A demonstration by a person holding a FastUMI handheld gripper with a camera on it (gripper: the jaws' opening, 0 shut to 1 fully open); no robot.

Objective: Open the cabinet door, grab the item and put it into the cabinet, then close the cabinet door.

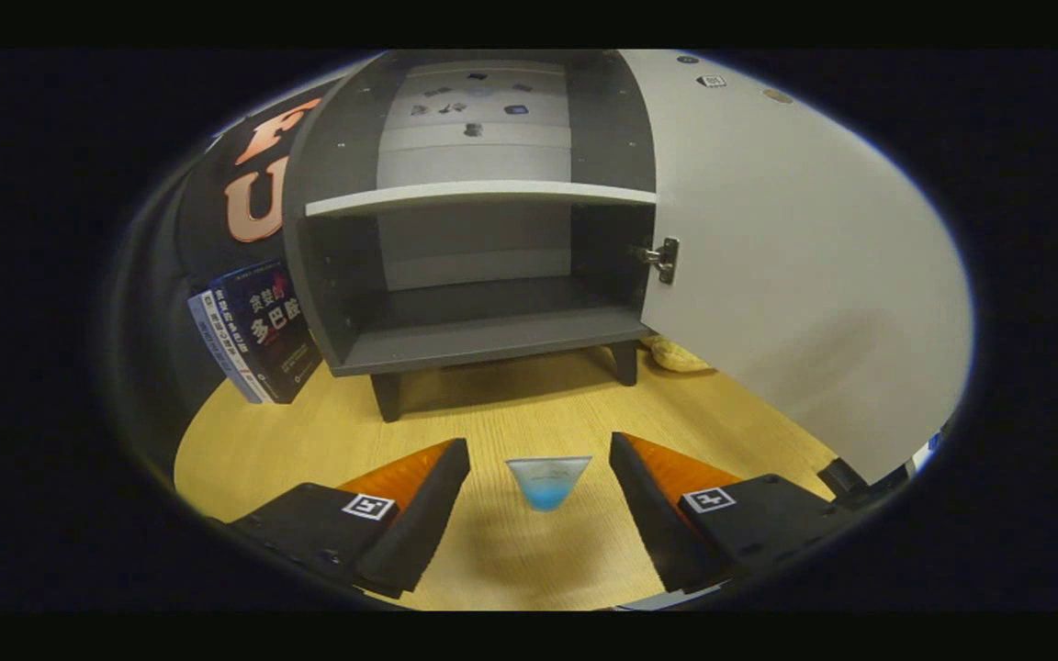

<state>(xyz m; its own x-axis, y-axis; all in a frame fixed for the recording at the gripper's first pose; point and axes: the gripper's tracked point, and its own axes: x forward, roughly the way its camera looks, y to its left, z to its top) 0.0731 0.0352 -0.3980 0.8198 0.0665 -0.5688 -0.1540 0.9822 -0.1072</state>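
gripper view, fingers point(419, 514) spread, cup point(547, 481) seemingly untouched between, cabinet point(474, 275) open

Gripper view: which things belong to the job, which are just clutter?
Job: cabinet, its open door, blue cone-shaped glass between the open fingers of the hand-held gripper.
Clutter: books beside cabinet, yellow object behind door.

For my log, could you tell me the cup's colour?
Clear with a blue bottom; the cup shows best in the gripper view.
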